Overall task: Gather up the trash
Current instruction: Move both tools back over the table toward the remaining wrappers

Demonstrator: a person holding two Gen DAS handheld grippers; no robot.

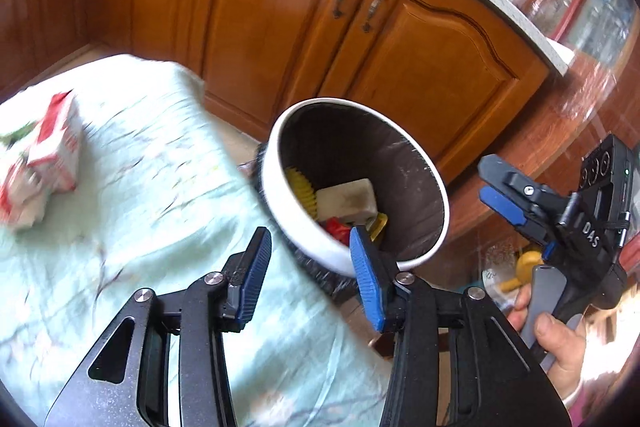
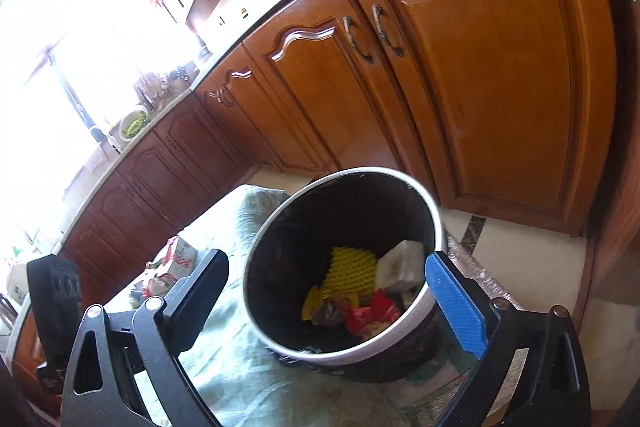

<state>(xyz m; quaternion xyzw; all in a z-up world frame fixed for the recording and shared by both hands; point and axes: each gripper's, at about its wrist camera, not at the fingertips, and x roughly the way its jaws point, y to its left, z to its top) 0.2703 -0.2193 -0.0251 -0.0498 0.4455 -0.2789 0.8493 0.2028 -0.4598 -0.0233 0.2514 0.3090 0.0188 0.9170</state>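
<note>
Both the left gripper (image 1: 310, 275) and right gripper (image 2: 332, 289) stand spread and empty by the white-rimmed, black-lined round bin (image 1: 296, 227); a careless reach for the red-and-white carton (image 1: 52, 151) on the pale green cloth-covered table (image 1: 152, 195) could knock the bin's rim and tip it.

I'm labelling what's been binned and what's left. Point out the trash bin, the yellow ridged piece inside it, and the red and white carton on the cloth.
trash bin (image 2: 428, 205): right wrist view, white rim.
yellow ridged piece (image 2: 352, 269): right wrist view, its middle.
red and white carton (image 1: 54, 151): left wrist view, its side.

We see a white-rimmed, black-lined bin (image 2: 404, 187) upright at twelve o'clock, holding a yellow ridged piece (image 2: 352, 271), a whitish block (image 2: 402, 263) and red wrappers (image 2: 372, 313).
</note>
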